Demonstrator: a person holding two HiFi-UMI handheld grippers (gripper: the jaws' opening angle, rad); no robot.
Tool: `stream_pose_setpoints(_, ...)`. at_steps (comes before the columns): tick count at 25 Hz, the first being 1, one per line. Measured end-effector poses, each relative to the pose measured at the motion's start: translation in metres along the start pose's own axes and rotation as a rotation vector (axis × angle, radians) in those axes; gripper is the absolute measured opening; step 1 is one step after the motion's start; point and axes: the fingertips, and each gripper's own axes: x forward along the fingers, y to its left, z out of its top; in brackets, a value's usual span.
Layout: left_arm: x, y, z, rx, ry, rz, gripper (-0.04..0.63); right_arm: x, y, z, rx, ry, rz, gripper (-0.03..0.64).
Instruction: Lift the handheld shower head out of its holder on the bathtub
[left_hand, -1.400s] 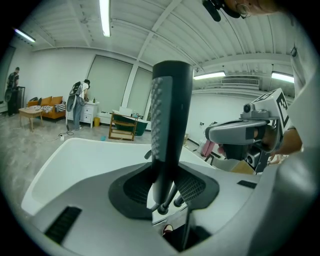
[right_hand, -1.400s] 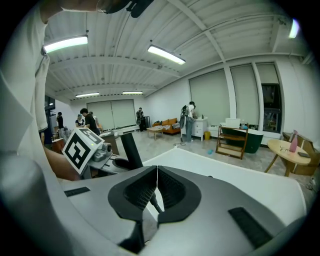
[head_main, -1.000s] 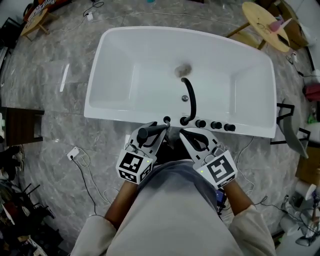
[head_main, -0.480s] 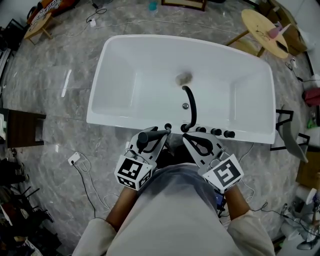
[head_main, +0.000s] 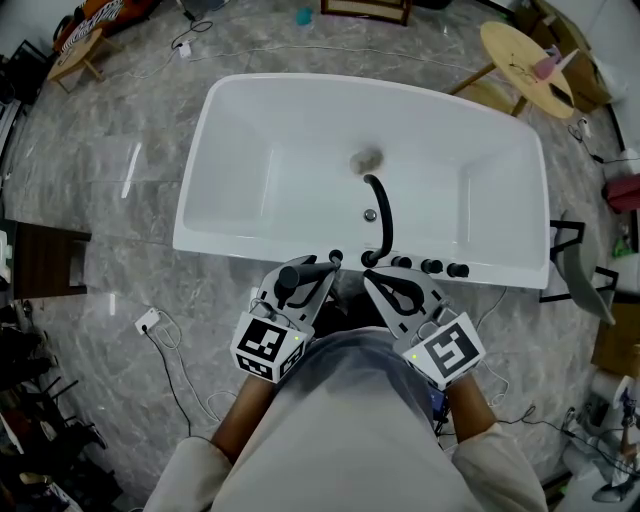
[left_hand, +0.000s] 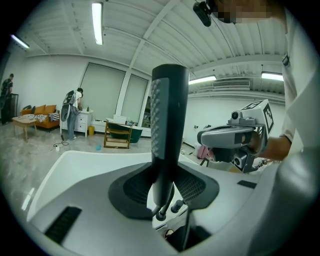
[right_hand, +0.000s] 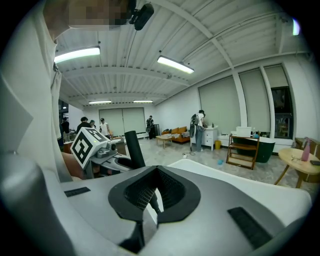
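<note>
Pinching the black shower head (left_hand: 169, 125) by its handle between the pads of the left hand-held gripper (head_main: 322, 270), just over the near rim of the white bathtub (head_main: 230, 238), to the left of the curved black spout (head_main: 382, 215) and the row of knobs (head_main: 432, 266). Holding it upright between the jaws, as seen in the left gripper view, with the lower end narrowing toward a hose underneath. Hovering just beside with the right hand-held gripper (head_main: 372, 273), pressed together at the tips and carrying nothing. Working, by the look of things, on the lift itself: keeping the shower head at or just above a small black socket (head_main: 335, 257) on the near rim, probably the holder, though not showing clearly whether the lower end is free of it. Calling next for a straight pull upward along the handle's own line until clear of the socket. Needing care with the hose below, and avoiding any sideways tilt that might jam the end or let the smooth handle slide in the pads.
</note>
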Motion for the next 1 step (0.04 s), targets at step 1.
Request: stream_pose_setpoints(1,-0.0014,0.0004,0.0000,0.002,0.001,-0.001,0.138,0.0009,0.0009,0.0010,0.000,0.000,-0.006,0.017)
